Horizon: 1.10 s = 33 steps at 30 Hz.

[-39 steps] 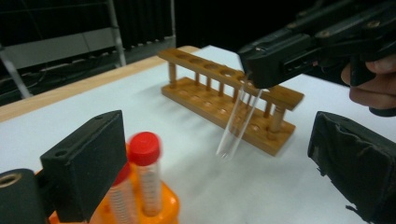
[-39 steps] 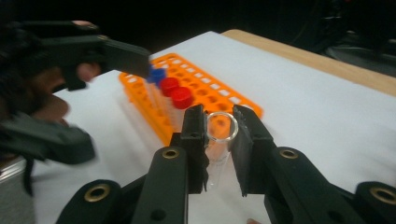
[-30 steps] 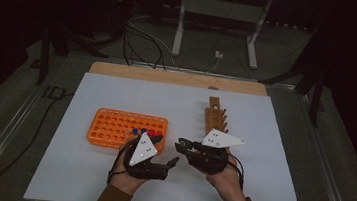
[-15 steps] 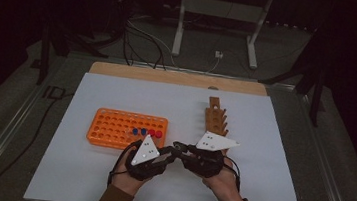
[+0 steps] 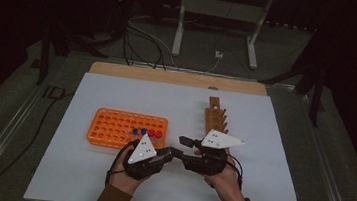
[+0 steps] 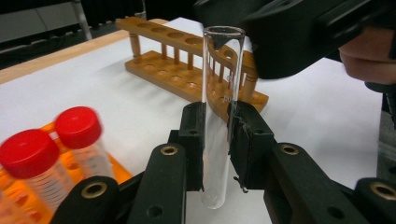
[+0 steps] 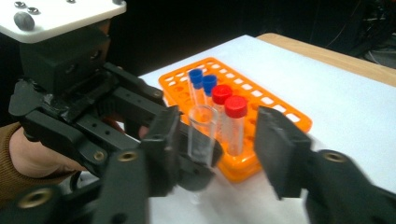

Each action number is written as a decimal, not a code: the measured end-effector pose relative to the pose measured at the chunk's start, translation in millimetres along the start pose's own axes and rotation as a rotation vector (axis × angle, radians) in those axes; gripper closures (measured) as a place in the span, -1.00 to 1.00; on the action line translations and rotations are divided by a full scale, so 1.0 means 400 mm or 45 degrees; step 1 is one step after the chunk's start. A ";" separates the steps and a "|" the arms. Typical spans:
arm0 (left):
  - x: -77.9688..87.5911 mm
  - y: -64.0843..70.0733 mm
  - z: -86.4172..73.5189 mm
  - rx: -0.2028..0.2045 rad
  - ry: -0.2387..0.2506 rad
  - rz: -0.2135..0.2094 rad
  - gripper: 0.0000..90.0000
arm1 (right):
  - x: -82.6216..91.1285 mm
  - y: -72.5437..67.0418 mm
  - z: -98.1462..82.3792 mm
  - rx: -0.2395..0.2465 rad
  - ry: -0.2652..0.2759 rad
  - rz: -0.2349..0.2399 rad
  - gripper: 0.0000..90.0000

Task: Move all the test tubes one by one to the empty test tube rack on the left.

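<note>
Gripping the glass test tube point(image 6: 218, 116) upright, left gripper point(image 6: 215, 140) jaws are clamped on its midsection; right gripper point(image 7: 219, 154) jaws, just opening, stand clear either side. Risk: the tube slips/tilts w/ one grip, hitting the orange rack point(image 5: 113, 129) at 10 o'clock.

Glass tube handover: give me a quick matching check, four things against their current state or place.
Things:
1. glass tube
2. left gripper
3. right gripper
4. red-capped tubes

States:
A. jaws apart, pads off the glass
B. standing in the orange rack
C. upright, clear, no cap
D. pads clamped on the glass

Pairs: 1-C, 2-D, 3-A, 4-B. The right gripper's jaws have just been opening, with the tube between them but untouched.
</note>
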<state>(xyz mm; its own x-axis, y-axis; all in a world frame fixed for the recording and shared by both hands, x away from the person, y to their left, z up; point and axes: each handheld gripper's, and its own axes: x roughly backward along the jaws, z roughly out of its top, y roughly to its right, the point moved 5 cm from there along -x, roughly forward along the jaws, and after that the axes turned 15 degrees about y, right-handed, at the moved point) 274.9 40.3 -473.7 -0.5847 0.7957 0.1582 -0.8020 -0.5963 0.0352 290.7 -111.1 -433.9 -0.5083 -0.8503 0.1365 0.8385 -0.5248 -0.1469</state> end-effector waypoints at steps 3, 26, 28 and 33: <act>0.012 -0.011 0.003 0.005 0.009 0.014 0.69 | 0.004 0.012 0.002 -0.018 0.014 -0.032 -0.22; 0.126 -0.100 0.031 0.036 0.124 0.130 0.69 | 0.058 0.102 -0.020 0.013 0.020 -0.263 -1.00; 0.135 -0.108 0.033 0.037 0.136 0.141 0.69 | 0.070 0.110 -0.023 0.011 0.025 -0.282 -1.00; 0.157 -0.127 0.035 0.046 0.151 0.170 0.69 | 0.096 0.126 -0.026 0.008 0.028 -0.318 -1.00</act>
<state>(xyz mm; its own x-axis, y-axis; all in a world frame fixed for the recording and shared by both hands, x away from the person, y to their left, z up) 280.9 119.2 -451.7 -0.6977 0.7149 0.0462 -0.7127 -0.6992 0.0574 311.4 -170.5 -446.4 -0.7041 -0.6948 0.1466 0.6873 -0.7187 -0.1052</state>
